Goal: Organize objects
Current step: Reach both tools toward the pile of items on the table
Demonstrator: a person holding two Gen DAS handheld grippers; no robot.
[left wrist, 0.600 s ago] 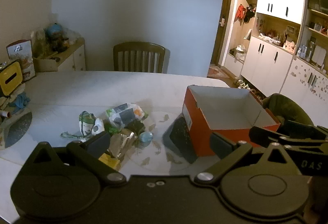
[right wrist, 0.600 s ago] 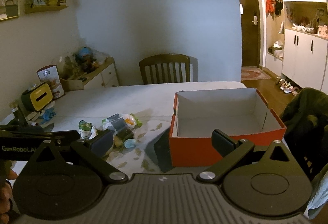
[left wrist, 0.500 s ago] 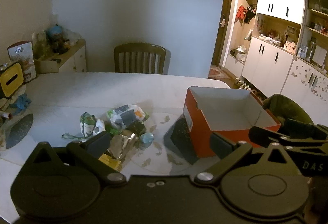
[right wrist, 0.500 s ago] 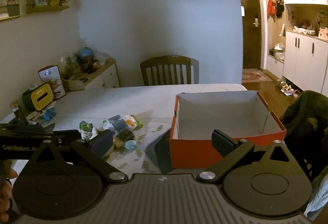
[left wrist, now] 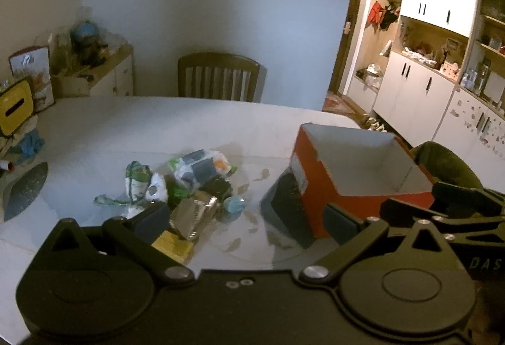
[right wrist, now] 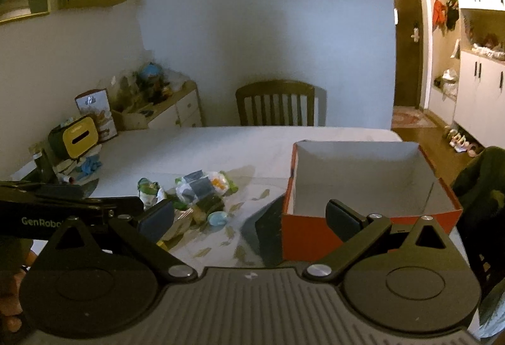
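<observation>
Both views risen slightly, left tongs (left wrist: 246, 218) and right tongs (right wrist: 249, 217) level, spread wide, nothing between them

table (right wrist: 240, 149) bare beyond | clutter pile (right wrist: 199, 193) left-centre | orange box (right wrist: 363, 187) right, open-topped

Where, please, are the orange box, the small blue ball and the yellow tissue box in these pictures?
orange box (right wrist: 311, 237): right wrist view, on its orange front wall.
small blue ball (right wrist: 218, 218): right wrist view, on its visible middle.
yellow tissue box (right wrist: 79, 136): right wrist view, on its yellow face beside the slot.
</observation>
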